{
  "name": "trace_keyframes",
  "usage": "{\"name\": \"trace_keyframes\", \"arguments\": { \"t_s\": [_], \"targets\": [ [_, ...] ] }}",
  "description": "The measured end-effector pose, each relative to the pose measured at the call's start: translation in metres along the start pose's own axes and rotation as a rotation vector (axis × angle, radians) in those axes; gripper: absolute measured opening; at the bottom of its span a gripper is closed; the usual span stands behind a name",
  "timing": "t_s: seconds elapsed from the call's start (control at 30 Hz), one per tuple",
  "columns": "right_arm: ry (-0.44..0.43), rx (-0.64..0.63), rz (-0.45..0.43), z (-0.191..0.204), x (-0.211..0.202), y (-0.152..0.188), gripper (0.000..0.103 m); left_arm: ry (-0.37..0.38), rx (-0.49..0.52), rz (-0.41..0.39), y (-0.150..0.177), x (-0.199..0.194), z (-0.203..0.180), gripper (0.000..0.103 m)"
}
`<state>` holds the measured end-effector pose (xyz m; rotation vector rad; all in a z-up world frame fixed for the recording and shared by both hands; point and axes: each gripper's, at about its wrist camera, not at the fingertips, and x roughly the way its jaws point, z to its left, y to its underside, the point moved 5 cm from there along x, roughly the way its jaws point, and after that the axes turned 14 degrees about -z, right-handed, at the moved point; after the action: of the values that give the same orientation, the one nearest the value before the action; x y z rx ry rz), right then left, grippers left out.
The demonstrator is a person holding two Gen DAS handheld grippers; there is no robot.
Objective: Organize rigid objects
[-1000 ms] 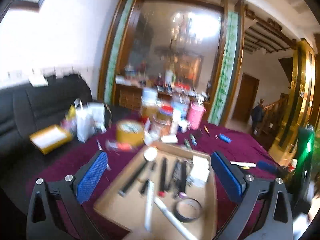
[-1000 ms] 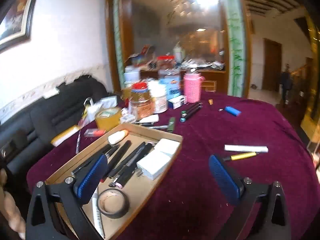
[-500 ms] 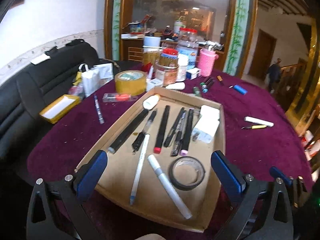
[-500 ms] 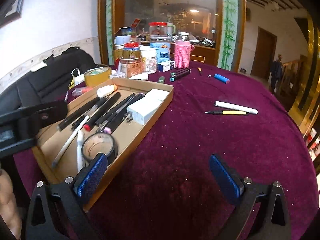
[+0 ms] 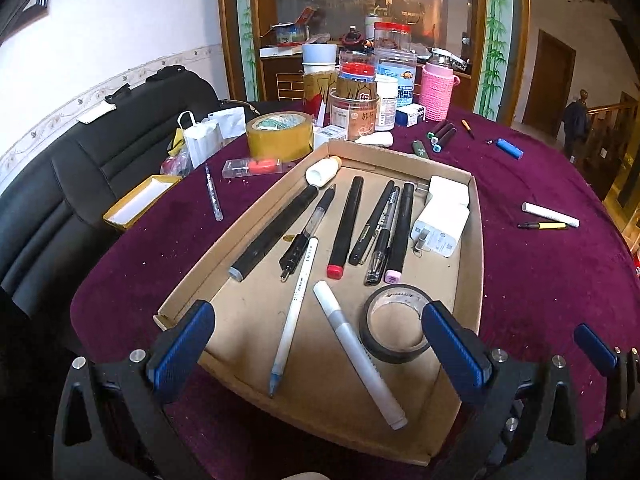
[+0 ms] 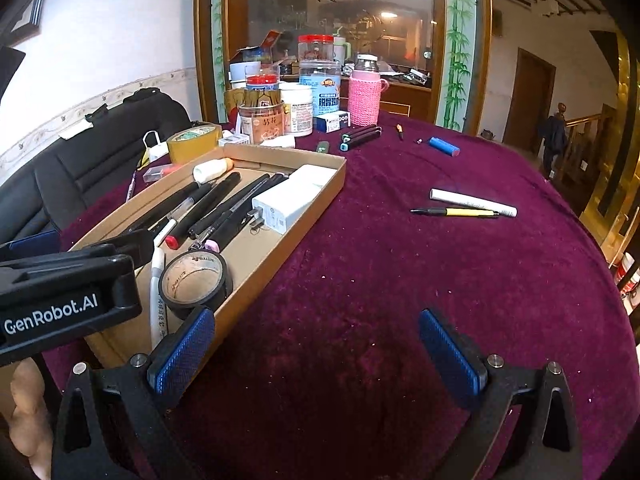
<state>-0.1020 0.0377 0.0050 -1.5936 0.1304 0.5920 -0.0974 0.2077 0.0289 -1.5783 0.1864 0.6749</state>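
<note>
A shallow cardboard tray (image 5: 476, 256) (image 6: 320, 204) lies on the purple tablecloth, holding several pens and markers, a black tape roll (image 5: 394, 322) (image 6: 196, 282) and a white charger (image 5: 442, 222) (image 6: 286, 202). My left gripper (image 5: 316, 344) is open and empty, over the tray's near end. My right gripper (image 6: 316, 346) is open and empty, over bare cloth right of the tray. Loose on the cloth are a white marker (image 6: 474, 202), a yellow pen (image 6: 456, 212), a blue cylinder (image 6: 444, 146) and green-capped markers (image 6: 360, 136).
Jars, a pink knitted bottle (image 6: 364, 98) and a tan tape roll (image 5: 280, 136) crowd the table's far side. A clear pen (image 5: 212, 192) and a yellow box (image 5: 138, 200) lie left of the tray. A black sofa (image 5: 60, 184) stands on the left.
Both grippers have tilted down and drawn back toward the near edge. The left one now looks over the tray, and its body shows at the left of the right wrist view. Both stay open.
</note>
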Motion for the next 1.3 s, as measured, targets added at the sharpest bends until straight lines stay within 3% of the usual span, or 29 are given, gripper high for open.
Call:
{"name": "trace_keyframes", "arguments": {
  "t_s": [1.3],
  "targets": [
    [0.016, -0.034, 0.006, 0.01, 0.002, 0.002, 0.103, -0.029, -0.017, 0.024, 0.008, 0.009, 0.011, 0.103]
  ]
}}
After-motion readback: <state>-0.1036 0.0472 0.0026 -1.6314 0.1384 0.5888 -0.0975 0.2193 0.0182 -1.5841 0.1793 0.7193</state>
